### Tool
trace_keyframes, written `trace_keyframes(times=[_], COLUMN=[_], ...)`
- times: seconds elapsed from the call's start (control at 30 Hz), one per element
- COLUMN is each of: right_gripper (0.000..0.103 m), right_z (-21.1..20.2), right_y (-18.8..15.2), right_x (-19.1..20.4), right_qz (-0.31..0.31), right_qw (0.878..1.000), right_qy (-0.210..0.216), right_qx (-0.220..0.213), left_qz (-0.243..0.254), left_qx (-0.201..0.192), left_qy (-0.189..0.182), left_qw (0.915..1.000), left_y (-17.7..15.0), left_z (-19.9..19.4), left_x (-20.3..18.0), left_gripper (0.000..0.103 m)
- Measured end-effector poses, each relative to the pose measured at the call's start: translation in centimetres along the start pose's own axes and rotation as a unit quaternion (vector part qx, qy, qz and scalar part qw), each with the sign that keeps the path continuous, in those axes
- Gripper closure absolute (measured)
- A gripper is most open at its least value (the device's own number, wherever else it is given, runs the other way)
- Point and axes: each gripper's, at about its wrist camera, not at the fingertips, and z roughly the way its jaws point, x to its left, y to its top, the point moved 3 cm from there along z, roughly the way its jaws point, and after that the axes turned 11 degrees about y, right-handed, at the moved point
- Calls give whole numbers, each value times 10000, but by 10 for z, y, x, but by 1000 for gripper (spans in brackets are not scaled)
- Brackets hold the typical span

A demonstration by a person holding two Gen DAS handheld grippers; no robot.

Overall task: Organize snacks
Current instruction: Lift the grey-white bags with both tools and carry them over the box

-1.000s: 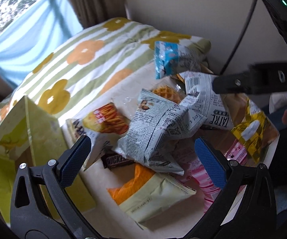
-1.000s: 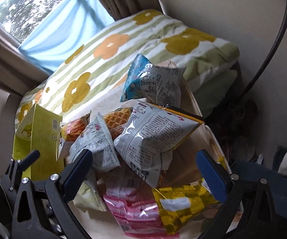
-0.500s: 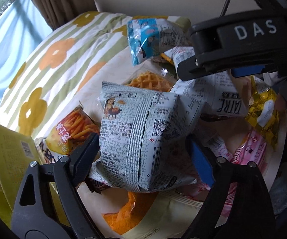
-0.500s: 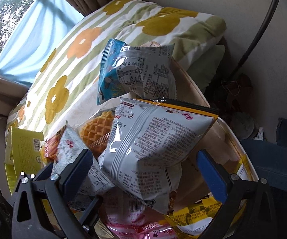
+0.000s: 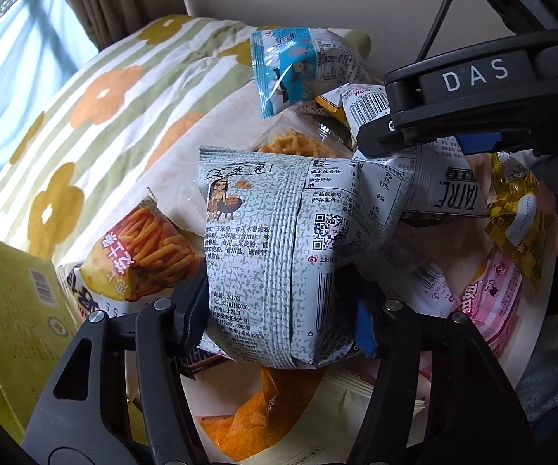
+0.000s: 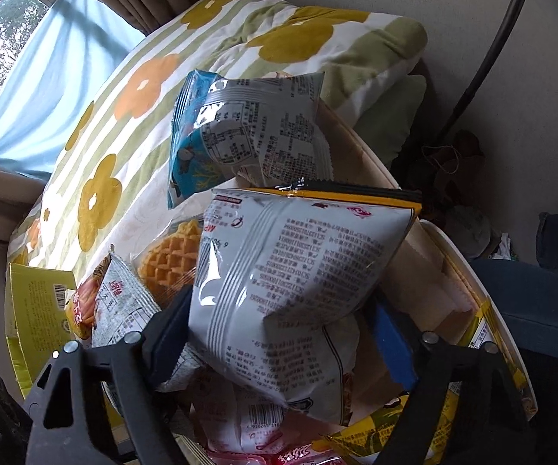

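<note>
A heap of snack packs lies on a small round table. My left gripper points down into it. Its jaws are closing, and both pads press the lower sides of a grey-green speckled bag. My right gripper is also closing, its pads against both sides of a silver bag with a yellow top edge. In the left wrist view the right gripper's black body crosses the upper right, above that silver bag.
A blue bag stands at the far side, beside a waffle pack and an orange-sticks bag. Pink and yellow packs lie right. A yellow-green box stands left. A flowered quilt lies behind.
Both grippers have come down onto the pile. Their jaws have narrowed from wide open until each pair touches the sides of a bag.
</note>
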Motion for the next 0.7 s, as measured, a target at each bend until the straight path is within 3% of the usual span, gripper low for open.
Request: trace_keyframes(times=[0.2,0.43,0.7], right_gripper=[40,44,44], right_z=[-9,-34,-88], right_y=[-3,-3,-4], right_x=[4,16,51], right_qz=[-25,-306,-1391], right_qw=[9997,9976,9853], right_qy=[202,551,842], right_qx=[-114,-282,-530], left_qz=[-54,-414,-1178], left_qx=[-60,-238,-553], left_qy=[79,439,994], left_qw=[9999,9979,9865], left_y=[0,-2,-7], left_z=[-8,-40,-102], left_x=[1,5,16], left_gripper=[48,48,48])
